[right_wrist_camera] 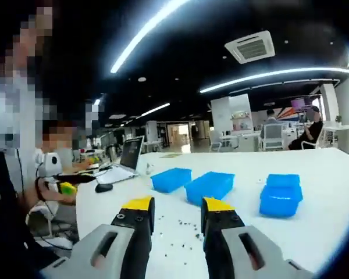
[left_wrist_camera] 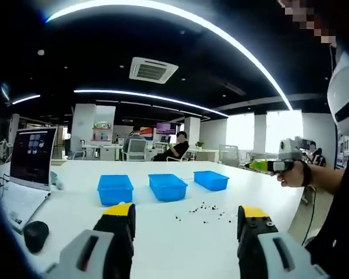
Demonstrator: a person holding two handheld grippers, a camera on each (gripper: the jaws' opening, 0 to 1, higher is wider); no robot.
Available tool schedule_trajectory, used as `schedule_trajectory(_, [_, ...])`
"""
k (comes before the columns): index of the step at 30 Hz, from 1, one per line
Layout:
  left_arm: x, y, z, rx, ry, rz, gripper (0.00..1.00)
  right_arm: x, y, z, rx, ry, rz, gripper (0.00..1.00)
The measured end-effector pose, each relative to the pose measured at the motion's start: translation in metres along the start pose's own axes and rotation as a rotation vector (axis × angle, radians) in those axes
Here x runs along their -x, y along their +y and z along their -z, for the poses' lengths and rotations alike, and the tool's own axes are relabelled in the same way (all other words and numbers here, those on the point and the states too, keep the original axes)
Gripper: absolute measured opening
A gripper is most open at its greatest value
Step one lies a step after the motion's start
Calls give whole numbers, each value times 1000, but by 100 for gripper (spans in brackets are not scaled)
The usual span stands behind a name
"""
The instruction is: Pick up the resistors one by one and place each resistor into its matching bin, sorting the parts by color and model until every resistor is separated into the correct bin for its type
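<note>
- Left gripper view: left tongs (left_wrist_camera: 186, 220) at bottom, yellow-tipped black jaws wide apart, nothing between them, held above the worktop (left_wrist_camera: 75, 203), which is white, smooth, matte.
- Resistors (left_wrist_camera: 205, 212): loose scatter of tiny dark specks on the worktop, ahead of the jaws & a bit right, near side of the bins. Colour bands/model too small to tell.
- Three bins (left_wrist_camera: 168, 186): blue plastic, rectangular, open-top, shallow, in a row behind the scatter. Contents can't be made out.
- Laptop (left_wrist_camera: 32, 157) open at left edge, screen lit; dark mouse (left_wrist_camera: 35, 235) just in front of it.
- Right tongs (left_wrist_camera: 266, 165) at far right, held in a hand, well apart from the parts.
- Right gripper view: right tongs (right_wrist_camera: 175, 218), same yellow/black jaws, parted w/ a moderate gap, empty, above the worktop (right_wrist_camera: 337, 192).
- Resistors (right_wrist_camera: 183, 228) scattered between & beyond the jaw tips; bins (right_wrist_camera: 209, 186) farther back, one standing apart at right.
- Left tongs (right_wrist_camera: 64, 188) at far left in a hand, yellow tip visible.
- Handling (judgement): parts likely v. light, small, hard body w/ thin bendy wire leads; easy to flick away or double-pick. Best pinch across the body, one isolated at the scatter's edge, gentle close.
</note>
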State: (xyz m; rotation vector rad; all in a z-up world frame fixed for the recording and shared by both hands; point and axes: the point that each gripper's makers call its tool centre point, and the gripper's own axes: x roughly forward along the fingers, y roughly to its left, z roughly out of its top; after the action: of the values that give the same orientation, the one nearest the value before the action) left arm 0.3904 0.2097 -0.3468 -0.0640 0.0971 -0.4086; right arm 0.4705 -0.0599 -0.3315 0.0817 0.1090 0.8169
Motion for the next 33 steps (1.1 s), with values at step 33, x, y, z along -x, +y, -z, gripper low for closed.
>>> schedule_trajectory(33, [3,-3,12,8,26,8,72,-46,-27,38,609,479,-325,27])
